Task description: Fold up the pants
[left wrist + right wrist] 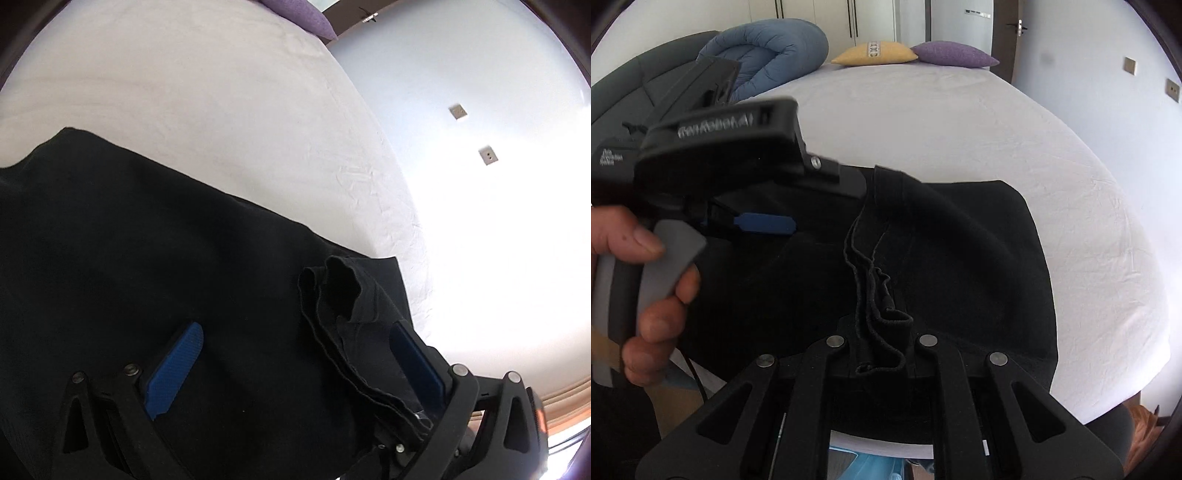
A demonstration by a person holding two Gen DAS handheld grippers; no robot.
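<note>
Black pants point(960, 266) lie folded on the white bed sheet point(960, 122). My right gripper point(881, 343) is shut on a bunched hem edge of the pants point(882, 317) and holds it lifted above the flat layer. My left gripper point(295, 354) is open, its blue pads point(177, 369) spread wide over the pants point(147, 240); a bunched fold point(340, 295) rests against the right pad. In the right wrist view the left gripper point(764, 223) is held by a hand point(646, 288) at the left over the pants.
A rolled blue duvet point(768, 48), a yellow pillow point(875, 53) and a purple pillow point(953, 55) lie at the far end of the bed. The bed edge point(406, 206) runs along the right, with a wall and sockets point(458, 110) beyond.
</note>
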